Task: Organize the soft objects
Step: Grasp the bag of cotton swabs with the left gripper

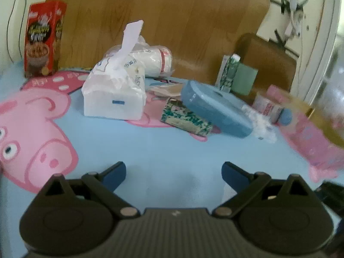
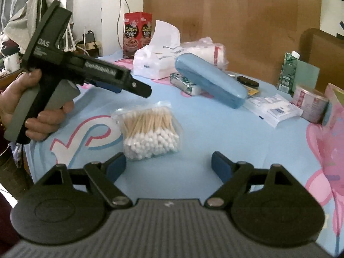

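A clear bag of cotton swabs (image 2: 150, 133) lies on the blue cloth just ahead of my right gripper (image 2: 168, 163), which is open with nothing between its fingers. Behind it sit a white tissue pack (image 2: 157, 64) with a sheet sticking up and a bag of cotton pads (image 2: 210, 51). In the left wrist view the tissue pack (image 1: 114, 94) and the cotton pads (image 1: 154, 60) are at centre left. My left gripper (image 1: 174, 172) hangs open over bare cloth. From the right wrist view a hand holds the left gripper (image 2: 129, 89) above the table's left side.
A blue hard case (image 2: 210, 83) leans on a green patterned packet (image 2: 185, 83). A red box (image 2: 137, 34) stands at the back, and a green carton (image 2: 288, 73) with a pink tub (image 2: 311, 105) at the right. Flat white packets (image 2: 273, 109) lie nearby. A wooden board (image 1: 172, 21) rises behind.
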Action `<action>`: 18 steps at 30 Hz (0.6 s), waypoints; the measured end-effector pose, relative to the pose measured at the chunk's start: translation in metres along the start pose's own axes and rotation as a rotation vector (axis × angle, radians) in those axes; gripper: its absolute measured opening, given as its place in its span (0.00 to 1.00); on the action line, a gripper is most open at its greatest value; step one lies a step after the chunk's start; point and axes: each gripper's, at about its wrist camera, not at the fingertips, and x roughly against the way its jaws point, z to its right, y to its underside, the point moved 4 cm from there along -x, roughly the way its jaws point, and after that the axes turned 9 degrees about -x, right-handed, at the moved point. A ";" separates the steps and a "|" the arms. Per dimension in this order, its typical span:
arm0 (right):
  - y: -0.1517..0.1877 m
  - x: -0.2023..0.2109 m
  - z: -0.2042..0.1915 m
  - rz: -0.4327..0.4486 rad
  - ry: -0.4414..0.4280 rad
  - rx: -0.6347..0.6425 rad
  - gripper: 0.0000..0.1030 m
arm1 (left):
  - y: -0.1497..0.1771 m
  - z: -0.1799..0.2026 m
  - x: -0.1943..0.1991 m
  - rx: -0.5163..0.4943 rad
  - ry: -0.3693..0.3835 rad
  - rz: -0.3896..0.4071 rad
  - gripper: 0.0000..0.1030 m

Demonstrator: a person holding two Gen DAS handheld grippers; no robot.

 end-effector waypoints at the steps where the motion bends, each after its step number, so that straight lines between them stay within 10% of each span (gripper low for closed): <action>1: 0.000 0.000 -0.001 0.002 0.001 -0.001 0.86 | 0.000 -0.002 0.002 0.019 0.026 0.004 0.96; 10: -0.005 0.001 -0.007 0.007 -0.047 -0.043 0.81 | -0.004 0.021 0.010 0.029 0.291 -0.003 0.79; 14: -0.006 -0.002 -0.008 0.005 -0.036 -0.044 0.56 | 0.006 0.046 -0.002 -0.008 0.373 -0.081 0.67; 18: -0.005 0.003 -0.003 0.026 -0.019 -0.051 0.50 | 0.005 0.070 -0.005 -0.101 0.338 -0.090 0.64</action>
